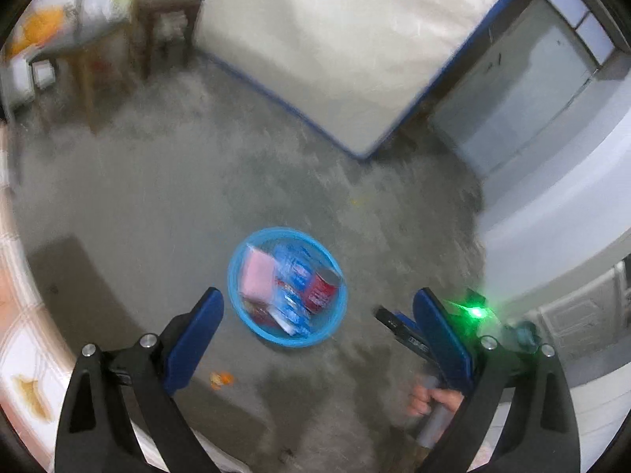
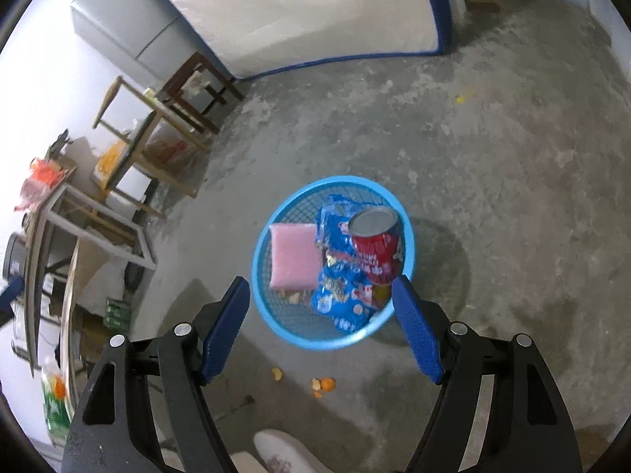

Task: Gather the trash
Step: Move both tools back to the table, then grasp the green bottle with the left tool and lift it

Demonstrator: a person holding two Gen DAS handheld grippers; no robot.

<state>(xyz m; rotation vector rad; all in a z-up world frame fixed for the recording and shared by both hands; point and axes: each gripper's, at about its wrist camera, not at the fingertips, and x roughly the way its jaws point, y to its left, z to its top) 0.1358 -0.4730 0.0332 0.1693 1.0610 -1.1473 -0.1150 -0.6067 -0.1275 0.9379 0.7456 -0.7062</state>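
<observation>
Both claws, the left gripper (image 1: 317,307) and right gripper (image 2: 321,295), hung spread wide and empty above a blue basket (image 2: 262,260) on the concrete floor (image 2: 493,197). Inside lay a red can (image 2: 374,244), blue wrappers (image 2: 343,295) and a pink sponge (image 2: 294,256); orange peel (image 2: 323,385) sat just beside it.

Blue basket (image 2: 263,260); red can (image 2: 376,246); pink sponge (image 2: 294,256).

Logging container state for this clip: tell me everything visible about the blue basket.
The blue basket is round, shallow, bright blue plastic with mesh walls, standing upright on the concrete floor. It holds a pink sponge, blue snack wrappers and a red can leaning on its rim. Neither gripper touches it.
</observation>
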